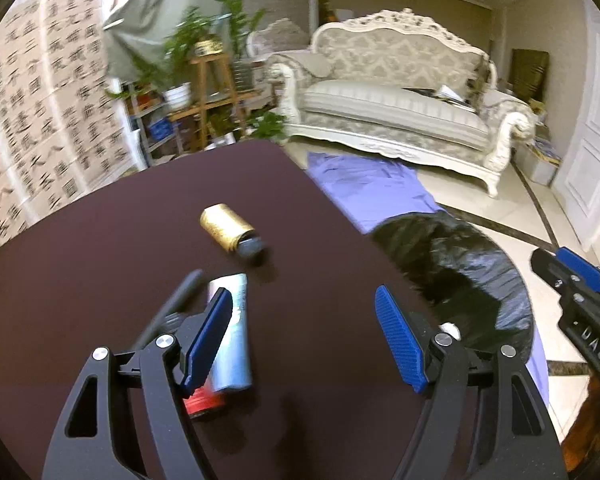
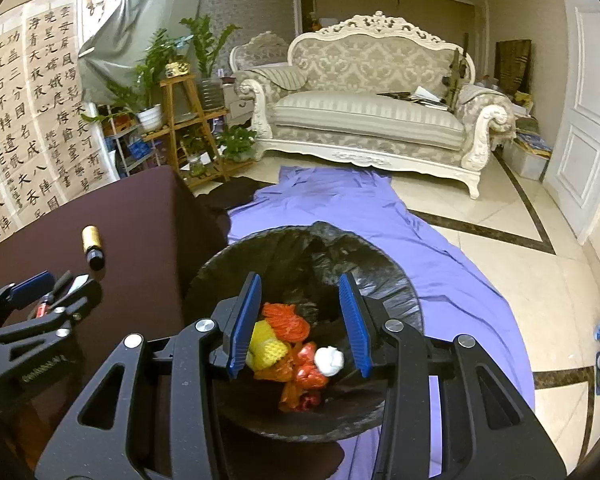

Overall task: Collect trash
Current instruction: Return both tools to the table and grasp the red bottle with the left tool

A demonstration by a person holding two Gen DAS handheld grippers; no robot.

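Over the dark table (image 1: 80, 280), left gripper (image 1: 304, 336), jaws apart, should straddle the silver tube (image 1: 232, 332) squarely; right gripper (image 2: 298, 322) hangs agape above the bin (image 2: 400, 280).

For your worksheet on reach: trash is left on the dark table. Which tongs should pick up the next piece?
Left. The left tongs hang open over the table beside the silver tube, while the right tongs hang empty over the bin.

Large black Chinese calligraphy covers the wall scroll (image 2: 32, 120); "DAS" marks the right tongs (image 1: 556, 268).
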